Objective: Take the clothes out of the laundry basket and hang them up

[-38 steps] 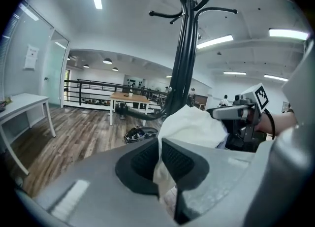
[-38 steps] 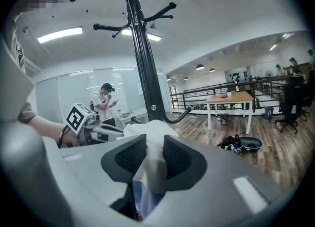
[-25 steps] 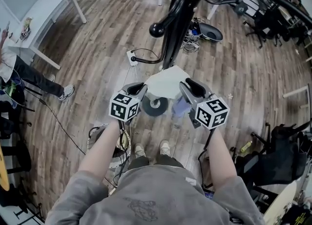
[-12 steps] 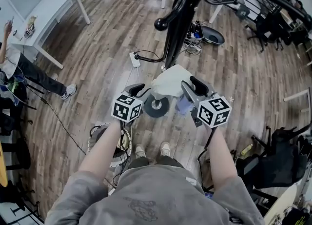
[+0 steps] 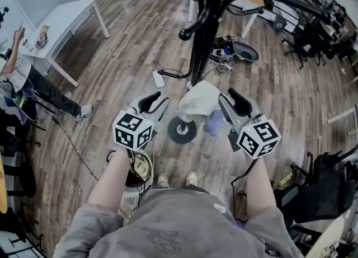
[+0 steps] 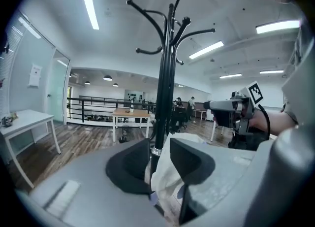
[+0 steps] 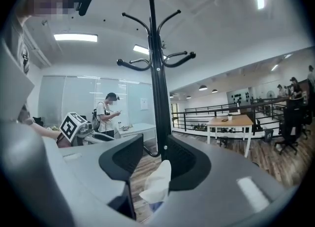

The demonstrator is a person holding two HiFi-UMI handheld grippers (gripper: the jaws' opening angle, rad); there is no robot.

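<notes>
A cream garment [image 5: 198,100] with a lilac part hangs in the air between my two grippers, just in front of the black coat rack [image 5: 204,33]. My left gripper [image 5: 155,103] is at its left edge and my right gripper [image 5: 230,101] at its right edge. In the left gripper view the cloth [image 6: 165,172] runs down between the jaws of the left gripper [image 6: 160,159], with the rack pole [image 6: 165,73] straight behind. The right gripper [image 7: 152,159] has a fold of the cloth [image 7: 157,181] pinched low between its jaws, facing the rack [image 7: 156,73].
The rack's round base [image 5: 182,130] stands on the wood floor below the garment. A power strip [image 5: 158,78] and cables lie beside the pole. A round container [image 5: 137,168] sits by my feet. A white table [image 5: 67,22] and a standing person [image 5: 22,78] are at the left; black chairs [image 5: 327,181] are at the right.
Both grippers have drawn apart, the left one going left and the right one right. The garment has spread out and come up closer to the rack pole.
</notes>
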